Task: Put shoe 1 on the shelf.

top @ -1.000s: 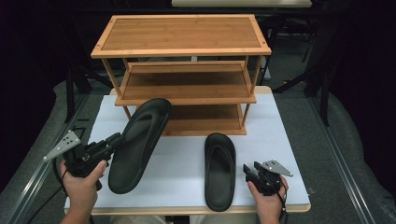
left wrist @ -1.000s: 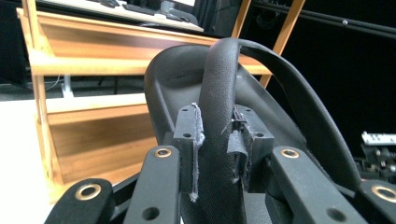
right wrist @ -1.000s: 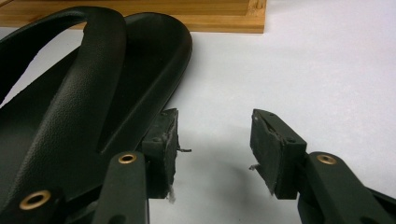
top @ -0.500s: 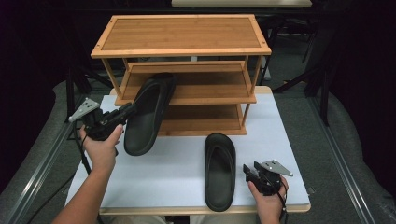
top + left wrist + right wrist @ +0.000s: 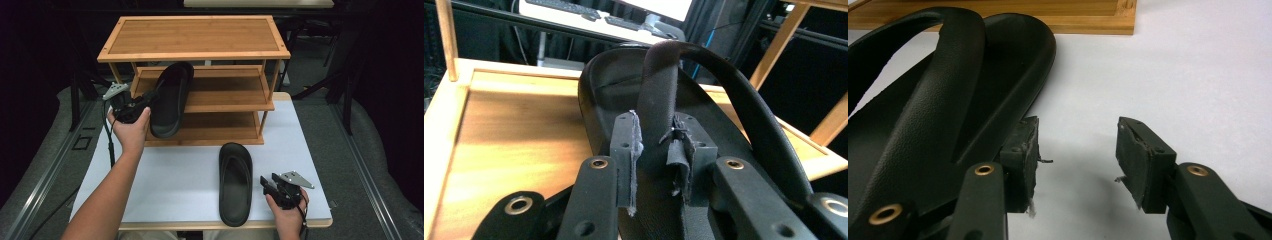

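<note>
The left tongs (image 5: 141, 103) are clenched on the strap of a black sandal (image 5: 170, 100), and in the left gripper view the two pads (image 5: 628, 150) press that strap from either side while the sole runs away from the camera over a wooden shelf board. In the high view this held sandal hangs at the left front of the wooden shoe rack (image 5: 195, 37), its toe end reaching in over the middle shelf (image 5: 225, 90) and its heel end dropping in front of the lowest shelf, tilted rather than flat; whether the sole touches the middle shelf cannot be told. The left hand (image 5: 131, 132) grips the tool from below, with the forearm stretching in from the near left edge of the white table (image 5: 180, 175). The second black sandal (image 5: 235, 182) lies flat on the table, near and to the right of centre, well apart from the rack and lengthwise from near to far. The right tongs (image 5: 265, 184) sit just beside that sandal's right edge, held low by the right hand (image 5: 286, 212) at the near right corner. In the right gripper view their jaws stand released, wide apart, with bare table between the pads and the sandal's rim just beside the left pad (image 5: 1024, 150).
</note>
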The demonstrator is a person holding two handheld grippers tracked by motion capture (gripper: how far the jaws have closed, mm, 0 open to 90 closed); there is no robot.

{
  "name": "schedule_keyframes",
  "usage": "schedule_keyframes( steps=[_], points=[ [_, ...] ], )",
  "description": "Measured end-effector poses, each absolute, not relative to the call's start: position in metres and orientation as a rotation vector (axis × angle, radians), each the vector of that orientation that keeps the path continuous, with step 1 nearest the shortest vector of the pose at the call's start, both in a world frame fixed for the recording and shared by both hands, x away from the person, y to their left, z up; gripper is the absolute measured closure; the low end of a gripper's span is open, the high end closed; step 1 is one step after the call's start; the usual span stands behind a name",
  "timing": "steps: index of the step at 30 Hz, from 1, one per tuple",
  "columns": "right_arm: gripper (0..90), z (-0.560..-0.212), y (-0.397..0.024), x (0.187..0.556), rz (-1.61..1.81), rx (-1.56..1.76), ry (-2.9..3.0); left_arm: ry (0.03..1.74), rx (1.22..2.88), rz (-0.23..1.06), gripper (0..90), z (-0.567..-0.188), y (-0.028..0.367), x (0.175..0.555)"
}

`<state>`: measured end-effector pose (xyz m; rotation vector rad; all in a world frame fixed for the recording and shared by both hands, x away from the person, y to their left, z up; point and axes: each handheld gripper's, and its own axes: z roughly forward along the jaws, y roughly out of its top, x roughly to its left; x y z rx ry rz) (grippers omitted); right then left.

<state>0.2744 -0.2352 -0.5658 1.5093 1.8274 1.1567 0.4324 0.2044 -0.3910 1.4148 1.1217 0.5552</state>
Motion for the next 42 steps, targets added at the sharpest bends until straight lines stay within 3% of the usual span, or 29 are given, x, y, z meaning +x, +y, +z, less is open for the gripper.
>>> schedule_keyframes(
  steps=[28,42],
  points=[
    [51.1,-0.564,-0.236,0.274,1.196,1.498,1.799,1.246,1.440,0.568,71.4,-0.390,0.180,0.465],
    [51.9,-0.561,-0.233,0.272,1.210,1.466,1.791,1.154,1.410,0.546,63.3,-0.384,0.196,0.441]
  ],
)
